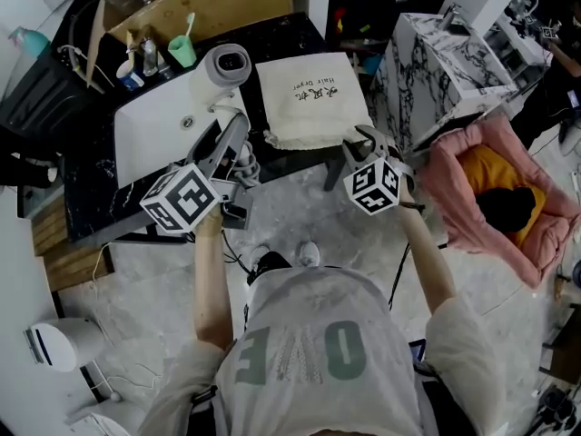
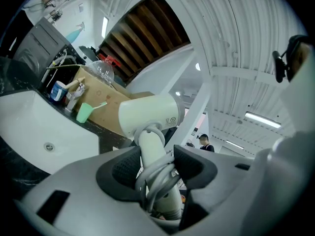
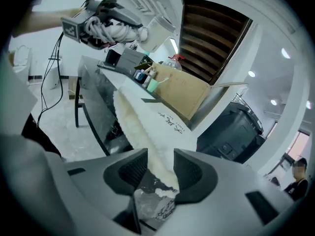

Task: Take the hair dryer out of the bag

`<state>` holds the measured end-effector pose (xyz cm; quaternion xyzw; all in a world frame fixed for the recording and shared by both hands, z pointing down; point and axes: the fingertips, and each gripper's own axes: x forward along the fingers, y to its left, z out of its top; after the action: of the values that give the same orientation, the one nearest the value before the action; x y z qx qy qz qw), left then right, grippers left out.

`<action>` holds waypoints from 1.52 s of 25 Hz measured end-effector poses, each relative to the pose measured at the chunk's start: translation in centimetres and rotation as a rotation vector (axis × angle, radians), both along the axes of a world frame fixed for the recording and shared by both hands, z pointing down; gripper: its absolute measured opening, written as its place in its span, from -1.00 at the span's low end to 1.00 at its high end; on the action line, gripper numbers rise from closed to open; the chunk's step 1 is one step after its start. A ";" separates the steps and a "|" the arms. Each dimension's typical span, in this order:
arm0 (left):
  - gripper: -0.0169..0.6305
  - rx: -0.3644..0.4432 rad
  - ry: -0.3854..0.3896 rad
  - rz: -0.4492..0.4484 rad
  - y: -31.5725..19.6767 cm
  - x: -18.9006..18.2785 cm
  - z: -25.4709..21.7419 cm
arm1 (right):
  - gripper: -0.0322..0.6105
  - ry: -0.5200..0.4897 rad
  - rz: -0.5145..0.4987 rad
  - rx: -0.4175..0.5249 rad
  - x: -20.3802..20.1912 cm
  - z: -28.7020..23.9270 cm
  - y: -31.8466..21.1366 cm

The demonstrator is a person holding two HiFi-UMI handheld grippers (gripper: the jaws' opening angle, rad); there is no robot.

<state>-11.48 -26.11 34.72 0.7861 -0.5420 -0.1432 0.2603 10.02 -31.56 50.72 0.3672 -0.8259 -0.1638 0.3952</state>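
Near edge of desk: the right gripper (image 3: 160, 170) sits at the bag's near right corner, tilted downward.
Right gripper state: jaws apart, released; the bag's cream edge runs between them with a gap on one side.
Left gripper (image 2: 156, 162): clenched on the dryer's handle, with the wound grey cord (image 2: 158, 177) caught under the pads too.
Dryer (image 1: 227, 64): out of the bag, held up in the left gripper, well apart from the bag; from the head view its white head lies over the sink's right rim, barrel end facing up at the camera.
Bag (image 1: 313, 98): lies flat on the desk (image 1: 91, 189), right of the sink, reaching the near edge; dark print on its top face.
Sink (image 1: 150, 139): white basin set in the dark desk, left of the bag.
Far edge of desk: green cup (image 1: 182, 53) with a toothbrush in it, small bottles beside it, cardboard box (image 1: 231, 3) behind.
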 end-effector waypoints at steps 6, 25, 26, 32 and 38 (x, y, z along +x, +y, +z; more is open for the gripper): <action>-0.25 0.065 0.003 0.016 -1.6 0.2 -2.5 | -0.42 -0.115 -0.037 0.004 -0.9 -5.6 -0.1; -0.25 0.533 -0.066 -0.067 0.3 3.0 -12.6 | -0.61 -0.840 0.082 0.385 -3.1 -26.6 3.1; -0.25 0.547 -0.063 -0.065 0.7 3.2 -12.5 | -0.64 -0.865 0.091 0.391 -2.8 -26.6 3.4; -0.25 0.578 -0.021 -0.074 3.1 4.0 -10.5 | -0.72 -0.964 0.123 0.373 -1.4 -24.8 5.8; -0.25 0.610 -0.018 -0.080 4.6 3.9 -9.6 | -0.77 -0.915 0.133 0.371 -1.3 -22.3 7.2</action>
<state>-7.62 -21.48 25.11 0.8072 -0.5069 -0.3026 0.0018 8.75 -24.32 28.43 0.5174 -0.8464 -0.1046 -0.0700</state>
